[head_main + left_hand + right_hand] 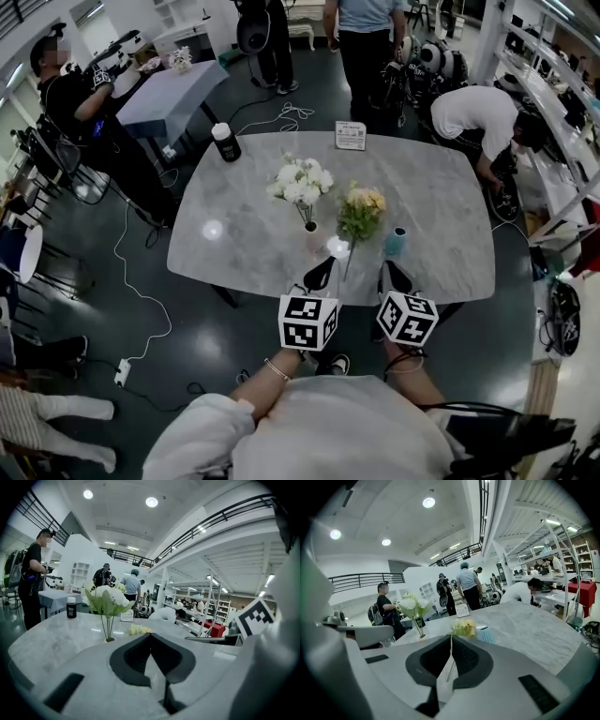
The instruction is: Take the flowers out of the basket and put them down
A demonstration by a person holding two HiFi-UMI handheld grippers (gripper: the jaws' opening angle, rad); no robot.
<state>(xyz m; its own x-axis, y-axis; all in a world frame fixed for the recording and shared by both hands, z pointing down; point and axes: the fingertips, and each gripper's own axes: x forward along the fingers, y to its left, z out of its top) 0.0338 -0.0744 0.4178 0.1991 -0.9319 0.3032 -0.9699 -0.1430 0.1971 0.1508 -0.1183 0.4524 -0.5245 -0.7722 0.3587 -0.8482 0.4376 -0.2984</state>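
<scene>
White flowers (300,180) stand upright in a small vase (310,228) at the middle of the grey marble table (441,206). A yellow bunch (362,210) lies beside them, its stem pointing toward the near edge between my two grippers. No basket shows in any view. My left gripper (320,275) hovers at the near edge, jaws shut and empty, with the white flowers (107,599) and yellow bunch (138,630) ahead of its tips (150,634). My right gripper (394,277) is also shut, with nothing seen in its grip. Past its tips (451,637) lies the yellow bunch (463,627).
A teal ribbed cup (396,242) stands just right of the yellow bunch. A black bottle with a white cap (225,142) and a sign card (351,135) sit at the table's far edge. People stand or bend around the table. Cables (131,281) trail on the floor.
</scene>
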